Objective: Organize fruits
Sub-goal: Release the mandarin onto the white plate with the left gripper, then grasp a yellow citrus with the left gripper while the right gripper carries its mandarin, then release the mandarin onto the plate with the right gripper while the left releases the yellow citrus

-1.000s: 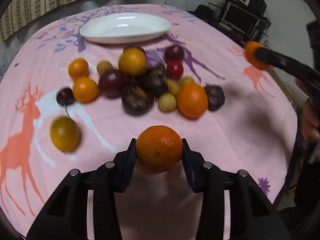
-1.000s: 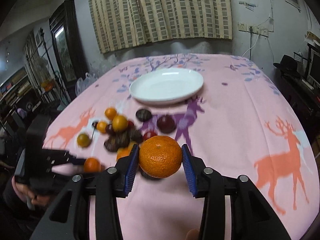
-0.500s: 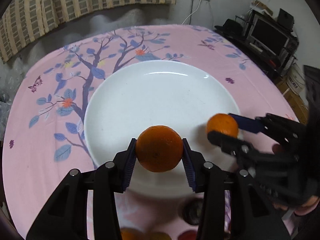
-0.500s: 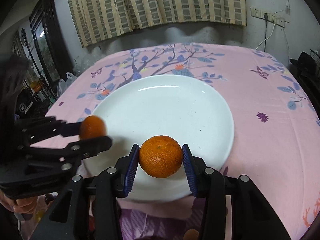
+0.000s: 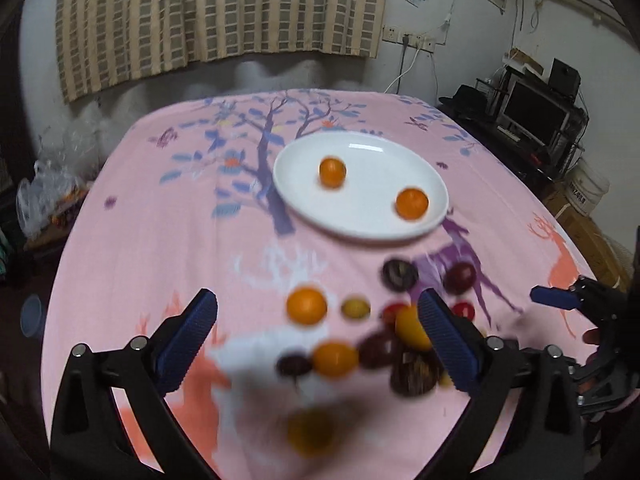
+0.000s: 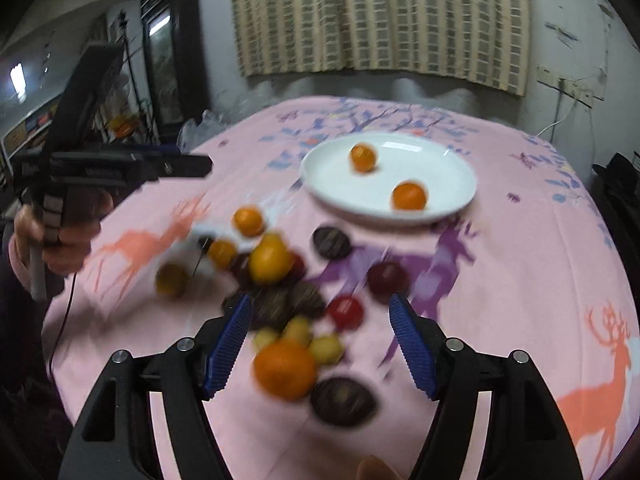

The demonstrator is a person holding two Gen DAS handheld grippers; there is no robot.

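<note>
Left tongs [image 5: 316,336] spread wide, just opened, nothing between. Right tongs [image 6: 320,344] spread too, just opened, empty. Just below them, heap of fruit [image 6: 280,280] on pink cloth [image 5: 160,240]: round, light, rolly, best pinched across the middle. Farther off, two oranges [image 5: 332,172] on white plate [image 5: 400,232].

Left gripper [image 5: 318,334]: formerly clamped on an orange; jaws have just been opening, now spread wide with nothing between them, drawn back over the fruit pile [image 5: 384,344]. Right gripper [image 6: 320,342]: likewise released its orange, jaws have just been opening, now apart and empty. White plate [image 5: 376,224]: formerly empty, now carries two oranges [image 5: 332,172] [image 5: 411,203], lying apart.
</note>
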